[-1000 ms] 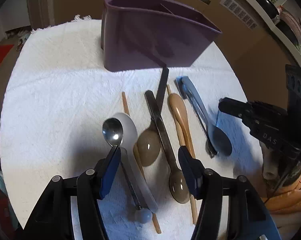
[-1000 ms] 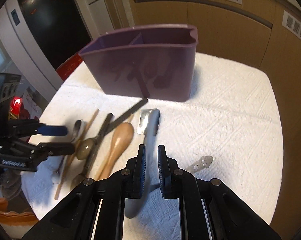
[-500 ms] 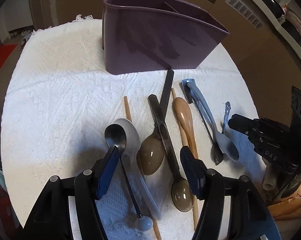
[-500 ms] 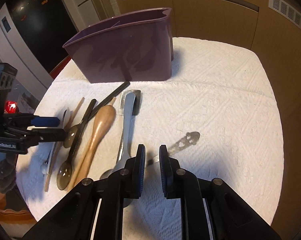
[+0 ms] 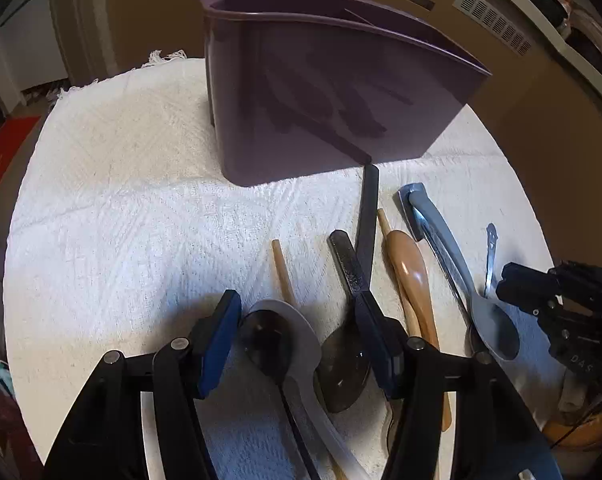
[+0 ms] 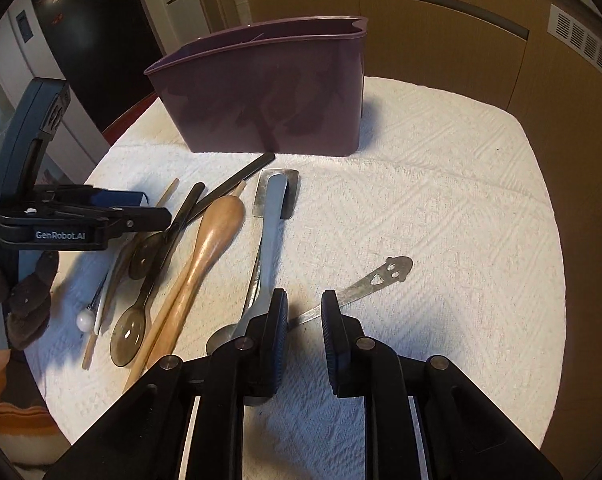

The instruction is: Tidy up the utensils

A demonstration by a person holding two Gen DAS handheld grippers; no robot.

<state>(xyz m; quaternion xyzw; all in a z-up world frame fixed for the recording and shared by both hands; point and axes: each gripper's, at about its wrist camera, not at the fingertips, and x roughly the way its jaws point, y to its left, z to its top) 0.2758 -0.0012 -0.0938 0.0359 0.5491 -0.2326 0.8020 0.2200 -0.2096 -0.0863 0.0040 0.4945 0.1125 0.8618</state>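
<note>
left claw (image 5: pixel 297 340) stood wide over metal spoon (image 5: pixel 267 342) & white ladle (image 5: pixel 301 332), no grip. right claw (image 6: pixel 304 344), just opening, narrow around smiley-handled utensil (image 6: pixel 375 280) w/o touching. other utensils lay on desk (image 6: pixel 441 208); purple caddy (image 6: pixel 269 92) behind.

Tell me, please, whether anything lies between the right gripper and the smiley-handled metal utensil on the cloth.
Nothing visible does. The right gripper has just been opening, and the smiley-handled utensil lies on bare cloth, its thin end running between the parted fingers.
</note>
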